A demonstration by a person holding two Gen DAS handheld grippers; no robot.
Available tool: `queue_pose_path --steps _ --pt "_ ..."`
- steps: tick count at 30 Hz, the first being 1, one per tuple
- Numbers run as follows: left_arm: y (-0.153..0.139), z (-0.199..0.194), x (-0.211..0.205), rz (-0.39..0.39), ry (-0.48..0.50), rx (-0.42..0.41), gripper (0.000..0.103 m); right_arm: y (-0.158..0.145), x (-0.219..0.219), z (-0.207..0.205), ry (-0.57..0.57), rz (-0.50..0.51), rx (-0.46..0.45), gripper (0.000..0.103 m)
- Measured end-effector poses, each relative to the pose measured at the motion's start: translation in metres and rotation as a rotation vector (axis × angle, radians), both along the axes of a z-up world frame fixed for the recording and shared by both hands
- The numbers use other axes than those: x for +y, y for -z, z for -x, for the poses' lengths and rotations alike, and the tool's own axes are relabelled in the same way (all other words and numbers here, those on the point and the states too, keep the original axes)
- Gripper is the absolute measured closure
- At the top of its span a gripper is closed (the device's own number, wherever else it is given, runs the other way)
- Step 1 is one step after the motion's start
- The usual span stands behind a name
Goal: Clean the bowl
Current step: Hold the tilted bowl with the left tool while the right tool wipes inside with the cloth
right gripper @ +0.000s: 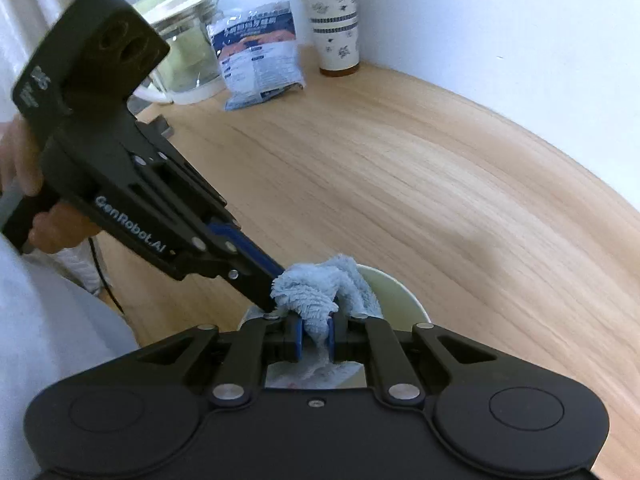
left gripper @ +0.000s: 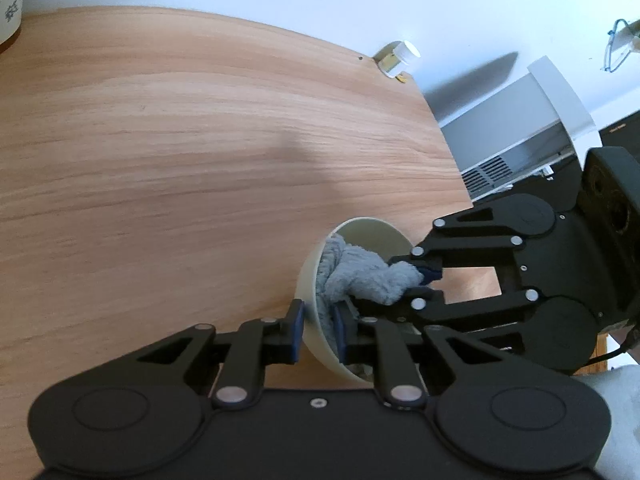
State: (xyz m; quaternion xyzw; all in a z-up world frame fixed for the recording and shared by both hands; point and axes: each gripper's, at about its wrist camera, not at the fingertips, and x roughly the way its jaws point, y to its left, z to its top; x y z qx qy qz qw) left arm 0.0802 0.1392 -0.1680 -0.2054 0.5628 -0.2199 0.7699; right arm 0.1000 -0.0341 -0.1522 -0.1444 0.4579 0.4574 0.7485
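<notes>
Cream-coloured and round, the small ceramic bowl (left gripper: 352, 240) is tipped on its side near the edge of the pale wood-grain worktop (left gripper: 180, 140), mouth facing the right-hand tool. The left gripper (left gripper: 318, 330) has its blue-padded fingers (left gripper: 297, 330) pinched on the bowl's rim, one pad outside the wall and one inside, so it's got the bowl clamped. The right gripper (left gripper: 422, 282) comes in from the side with its fingers closed tight on a fluffy grey-blue microfibre cloth (left gripper: 360, 276), and most of that cloth is stuffed down inside the bowl, pressed against the inner wall.

From the right wrist view you can see the same cloth (right gripper: 320, 292) bunched between the blue pads of the right gripper (right gripper: 315, 338), with the bowl's rim (right gripper: 400, 292) poking out just behind it and the left gripper (right gripper: 276, 300) reaching in at an angle, touching the cloth end.

Further back on the worktop, against the white wall, there's a tall floral-print cup with a brown lid (right gripper: 334, 20), a blue-and-white plastic packet (right gripper: 260, 56) beside it, and a clear glass kettle (right gripper: 188, 48) next to that. All well apart from the bowl. A small white-capped bottle (left gripper: 398, 58) lies at the far edge in the left wrist view.
</notes>
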Motion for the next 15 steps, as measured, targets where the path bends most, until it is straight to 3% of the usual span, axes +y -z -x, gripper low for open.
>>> queue_pose_path --steps 9,15 --pt "0.001 0.002 0.004 -0.007 0.009 -0.006 0.088 0.01 0.002 0.004 -0.074 0.009 0.013 0.091" --pt "0.001 0.002 0.003 -0.012 -0.004 -0.003 0.087 0.022 0.017 0.002 -0.084 0.079 0.038 0.091"
